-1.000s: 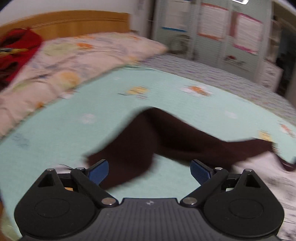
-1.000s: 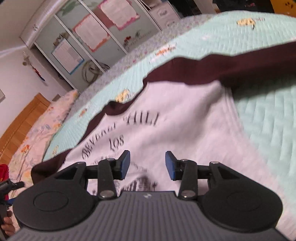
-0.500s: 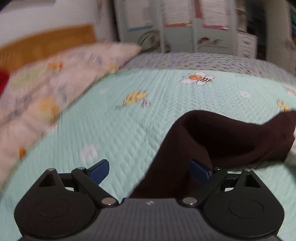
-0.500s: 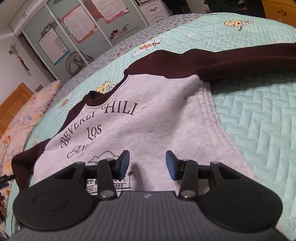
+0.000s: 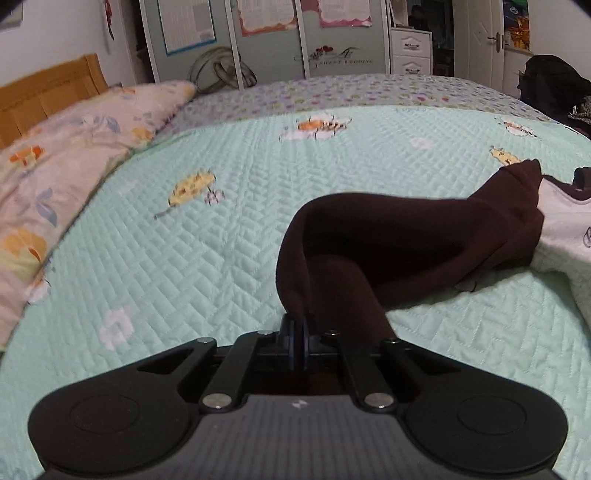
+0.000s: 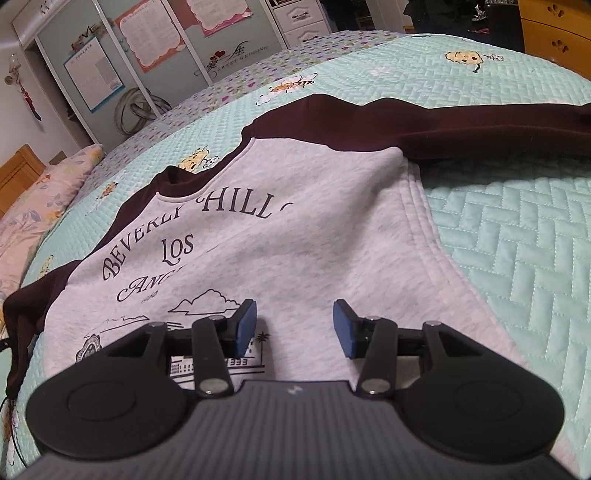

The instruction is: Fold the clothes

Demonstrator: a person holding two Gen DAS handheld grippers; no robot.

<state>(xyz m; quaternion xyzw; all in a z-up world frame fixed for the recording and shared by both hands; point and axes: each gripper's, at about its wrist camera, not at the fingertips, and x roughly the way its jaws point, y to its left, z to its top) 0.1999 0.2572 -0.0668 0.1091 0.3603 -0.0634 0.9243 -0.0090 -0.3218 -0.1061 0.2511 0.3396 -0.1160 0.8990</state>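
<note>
A grey sweatshirt (image 6: 295,243) with dark brown sleeves and black "Beverly Hills Los Angeles" lettering lies face up on the mint quilted bed (image 6: 517,240). My left gripper (image 5: 298,334) is shut on the end of its dark brown left sleeve (image 5: 369,251), which bends up off the quilt toward the grey body (image 5: 565,229) at the right. My right gripper (image 6: 293,326) is open and empty, hovering over the lower front of the sweatshirt. The other brown sleeve (image 6: 461,125) stretches out to the right.
A floral pillow (image 5: 66,155) and wooden headboard (image 5: 44,99) are at the left. Wardrobe doors with posters (image 5: 266,33) stand beyond the bed. Dark clothing (image 5: 554,88) is piled at the far right. A wooden drawer unit (image 6: 554,37) stands at the right.
My left gripper has closed on the brown sleeve and the sleeve end is lifted. My right gripper has stayed open over the sweatshirt front and shifted little.
</note>
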